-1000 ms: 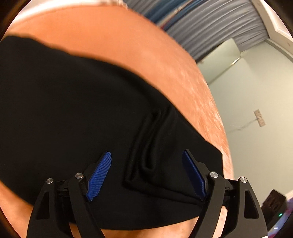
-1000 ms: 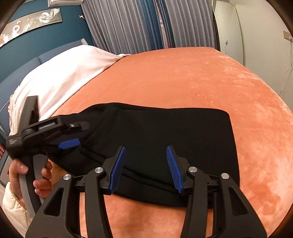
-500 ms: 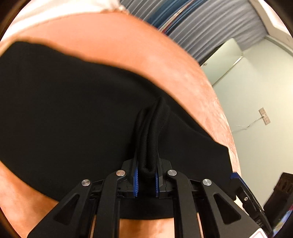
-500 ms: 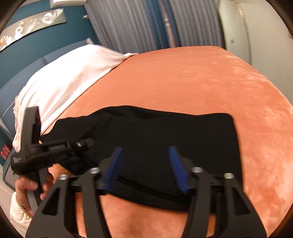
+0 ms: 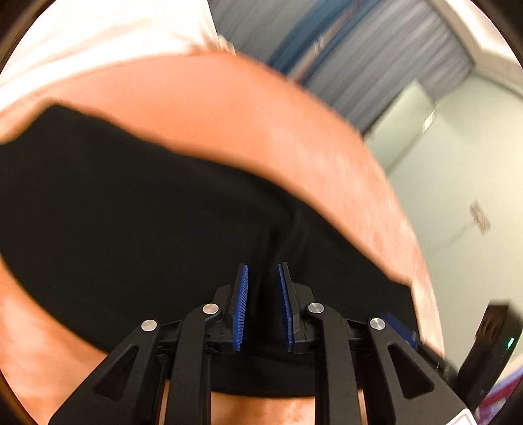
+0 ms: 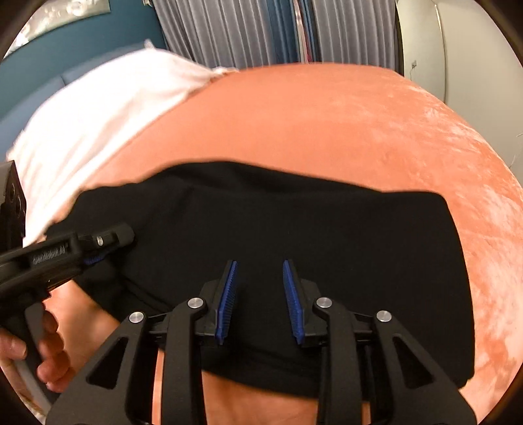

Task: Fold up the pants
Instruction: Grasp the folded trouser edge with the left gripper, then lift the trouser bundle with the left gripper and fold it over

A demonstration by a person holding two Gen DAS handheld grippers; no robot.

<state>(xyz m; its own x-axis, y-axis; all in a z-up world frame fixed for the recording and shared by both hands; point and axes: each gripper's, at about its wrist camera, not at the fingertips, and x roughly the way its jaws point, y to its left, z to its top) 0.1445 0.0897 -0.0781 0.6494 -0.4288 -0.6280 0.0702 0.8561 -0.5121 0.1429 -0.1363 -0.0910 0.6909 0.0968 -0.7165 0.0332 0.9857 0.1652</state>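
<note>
The black pants (image 6: 294,229) are laid flat on the orange bed (image 6: 327,124), folded into a wide band that runs from left to right across the near part of it. Their near edge is found just under both tools.

The left tool (image 5: 262,304) is pointed down at the near edge of the pants (image 5: 130,229). A raised ridge of the black cloth is seen between its blue pads (image 5: 241,307), and the jaws are opening. A narrow gap is seen on each side of the ridge, so the cloth is not pressed by the pads. In the right wrist view, the left tool (image 6: 98,251) is seen at the left end of the pants, held by a hand (image 6: 42,353).

The right tool (image 6: 260,300) is placed over the middle of the near edge. Its jaws are apart and closing, with flat cloth lying below and between them, and no pinch is seen.

A white pillow (image 6: 98,108) is found at the far left of the bed, and grey curtains (image 6: 245,29) are hung behind it.
</note>
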